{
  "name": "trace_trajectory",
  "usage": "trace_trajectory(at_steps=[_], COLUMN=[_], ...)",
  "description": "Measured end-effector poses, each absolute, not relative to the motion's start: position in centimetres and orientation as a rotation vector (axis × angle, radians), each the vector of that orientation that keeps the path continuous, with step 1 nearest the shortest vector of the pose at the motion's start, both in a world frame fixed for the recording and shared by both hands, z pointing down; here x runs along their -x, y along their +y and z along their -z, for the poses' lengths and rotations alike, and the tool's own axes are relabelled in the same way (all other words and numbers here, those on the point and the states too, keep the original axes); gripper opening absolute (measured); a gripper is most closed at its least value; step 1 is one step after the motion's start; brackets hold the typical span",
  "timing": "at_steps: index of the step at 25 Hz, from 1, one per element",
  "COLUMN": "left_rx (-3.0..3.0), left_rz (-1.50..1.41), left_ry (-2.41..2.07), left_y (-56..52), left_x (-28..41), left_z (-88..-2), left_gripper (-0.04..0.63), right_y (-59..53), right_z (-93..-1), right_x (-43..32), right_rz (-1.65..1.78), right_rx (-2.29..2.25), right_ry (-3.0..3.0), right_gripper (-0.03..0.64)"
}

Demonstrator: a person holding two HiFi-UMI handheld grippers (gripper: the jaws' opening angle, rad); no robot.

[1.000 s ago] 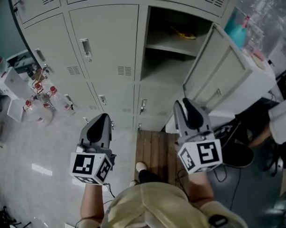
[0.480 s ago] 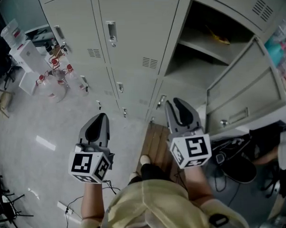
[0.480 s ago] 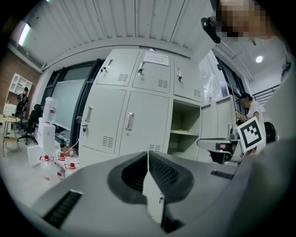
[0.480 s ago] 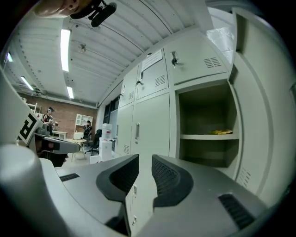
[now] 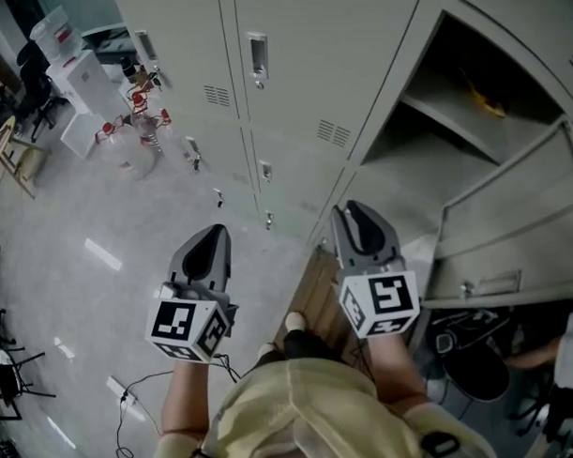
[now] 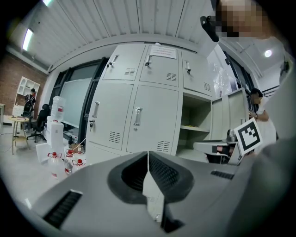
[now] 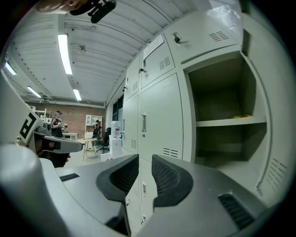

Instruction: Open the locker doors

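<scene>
The grey lockers fill the top of the head view. One upper-right locker [image 5: 470, 123] stands open, its door [image 5: 517, 234] swung out to the right, with a yellow thing [image 5: 488, 102] on the shelf. The door to its left [image 5: 309, 63] is closed, with a handle [image 5: 257, 55]. My left gripper [image 5: 214, 233] is shut and empty, well short of the lockers. My right gripper [image 5: 353, 210] stands slightly open with nothing between its fingers, in front of the lower doors. The right gripper view shows the closed door's handle [image 7: 144, 122] and the open compartment [image 7: 222, 120].
Several red-capped bottles [image 5: 138, 135] and a white dispenser [image 5: 75, 90] stand on the floor at the left. A wooden board [image 5: 303, 293] lies under the person's foot. A cable [image 5: 123, 398] runs over the floor. Dark gear [image 5: 469, 358] lies below the open door.
The head view has swung, so the lockers now sit further right and more tilted. Both grippers keep about the same place in front of the person, touching no door.
</scene>
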State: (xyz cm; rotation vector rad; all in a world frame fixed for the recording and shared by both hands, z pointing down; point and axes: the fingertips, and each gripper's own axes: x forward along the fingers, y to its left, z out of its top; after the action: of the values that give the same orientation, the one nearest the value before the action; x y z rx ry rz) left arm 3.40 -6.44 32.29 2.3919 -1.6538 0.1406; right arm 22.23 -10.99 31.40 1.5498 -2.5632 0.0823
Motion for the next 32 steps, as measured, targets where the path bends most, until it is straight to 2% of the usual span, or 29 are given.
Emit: trace_trajectory(at_steps=[9, 23, 32], left_rx=[-2.27, -2.064, -2.051], left_rz=[-0.131, -0.127, -0.08], left_ry=[-1.796, -1.958, -1.974], left_y=[-7.4, -7.0, -7.0], left_x=[-1.3, 5.8, 12.7], left_z=[-33.8, -37.0, -40.0], left_gripper=[-0.008, -0.008, -0.008], right_y=[-13.7, -15.3, -16.3], right_z=[-33.8, -37.7, -40.4], right_x=[-17.9, -11.4, -4.1], right_rz=[-0.121, -0.167, -0.162], right_rx=[-1.331, -1.124, -1.099], right_ry=[-2.656, -2.695, -2.724], right_gripper=[0.084, 0.084, 0.084])
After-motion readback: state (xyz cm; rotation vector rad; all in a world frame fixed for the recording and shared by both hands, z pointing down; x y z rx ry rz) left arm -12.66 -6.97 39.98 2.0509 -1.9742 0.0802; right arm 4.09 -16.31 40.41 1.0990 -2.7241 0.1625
